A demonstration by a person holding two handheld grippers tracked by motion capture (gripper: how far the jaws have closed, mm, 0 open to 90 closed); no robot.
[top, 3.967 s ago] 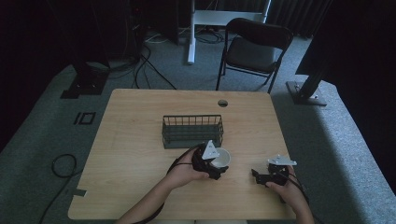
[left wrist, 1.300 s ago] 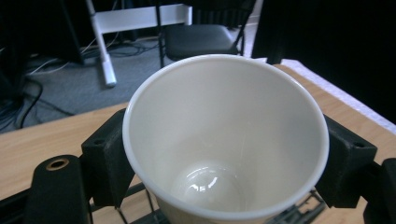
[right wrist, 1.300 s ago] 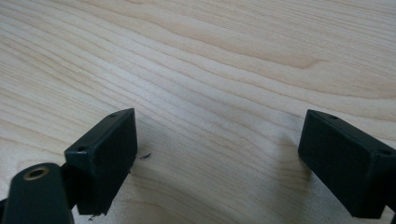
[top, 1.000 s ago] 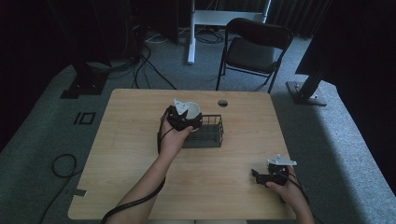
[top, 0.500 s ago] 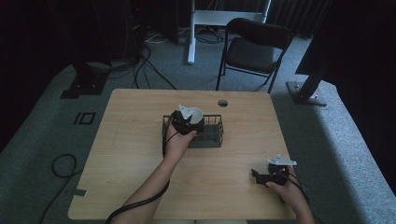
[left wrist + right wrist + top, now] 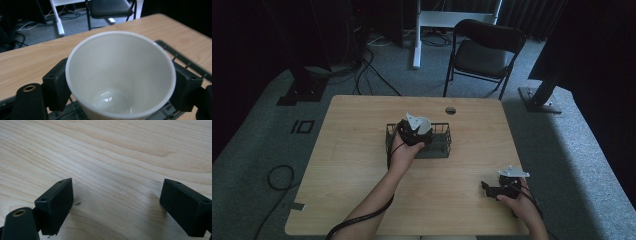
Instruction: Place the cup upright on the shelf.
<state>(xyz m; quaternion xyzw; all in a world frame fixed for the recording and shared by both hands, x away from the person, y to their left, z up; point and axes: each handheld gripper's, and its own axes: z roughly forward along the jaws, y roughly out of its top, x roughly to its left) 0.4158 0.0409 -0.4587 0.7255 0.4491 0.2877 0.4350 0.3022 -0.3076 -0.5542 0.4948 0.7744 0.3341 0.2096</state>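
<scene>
A pale wooden table (image 6: 362, 175) stands on grey carpet in a dim room, with a cable hole (image 6: 450, 110) near its twelve o'clock edge. A black folding chair (image 6: 482, 55) waits beyond at one o'clock, and cables (image 6: 362, 65) trail at eleven. At the table's centre sits a black wire basket (image 6: 439, 145). The left gripper (image 6: 414, 134) hangs over it, its jaws just easing apart, a white cup (image 6: 120, 75) upright between them inside the basket. At five o'clock the right gripper (image 6: 494, 189) rests on bare wood, jaws wide with nothing between.
</scene>
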